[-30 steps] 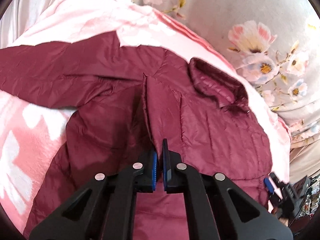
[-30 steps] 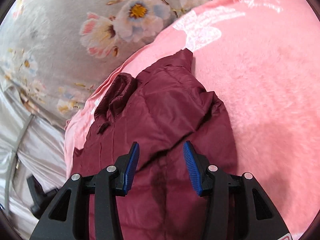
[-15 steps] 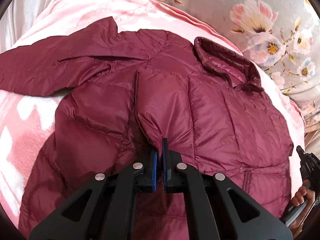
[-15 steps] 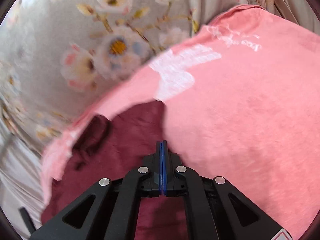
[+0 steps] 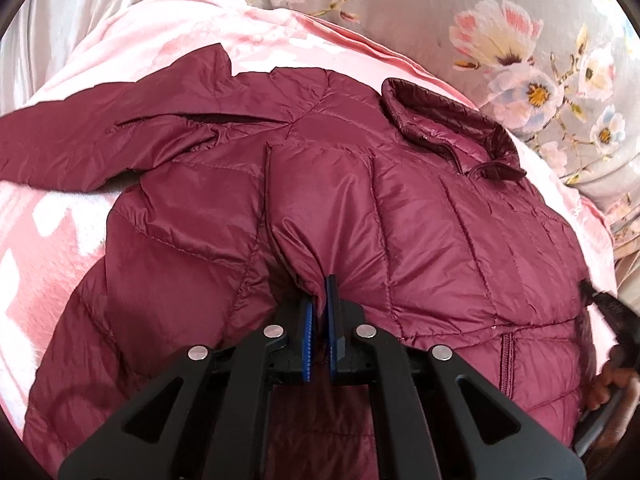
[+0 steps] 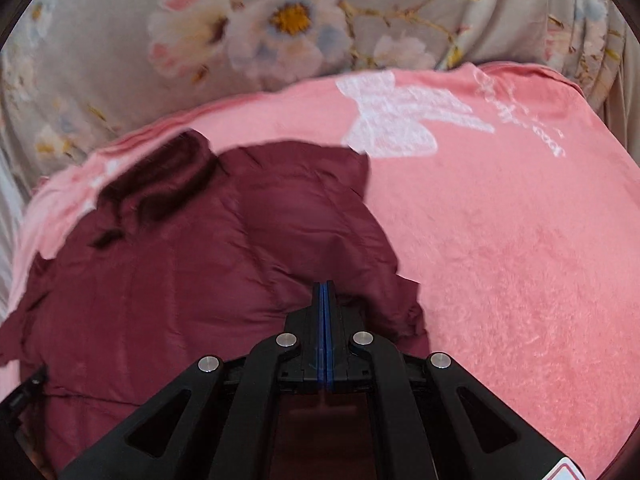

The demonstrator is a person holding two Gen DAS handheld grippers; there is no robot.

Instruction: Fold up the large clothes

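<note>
Fingers of your left gripper [image 5: 319, 300] sit at six o'clock in the left wrist view, pressed nearly together with a pinched ridge of the maroon puffer jacket [image 5: 420, 216] caught between the blue pads. From that pinch a raised fold of quilted fabric runs up toward twelve o'clock. Beyond it the jacket lies spread front-up on the pink blanket [image 5: 52, 240], one sleeve [image 5: 80, 140] stretched out toward nine o'clock and the collar [image 5: 448, 120] standing at about one o'clock. At four o'clock, near the jacket's edge, you can make out your other hand's fingers [image 5: 608, 384] on a dark handle

Your right gripper [image 6: 324, 308] shows at six o'clock in its own view, its blue pads fully together; whether any cloth is caught between them you cannot tell, since the jacket [image 6: 180, 280] bunches right at the tips. The jacket fills the area from seven to eleven o'clock, somewhat blurred, collar [image 6: 160, 180] at ten o'clock. Pink blanket [image 6: 520, 260] covers three o'clock, with a white butterfly print [image 6: 392, 120] at one o'clock. Farthest off, floral grey fabric [image 6: 280, 28] spans twelve o'clock
</note>
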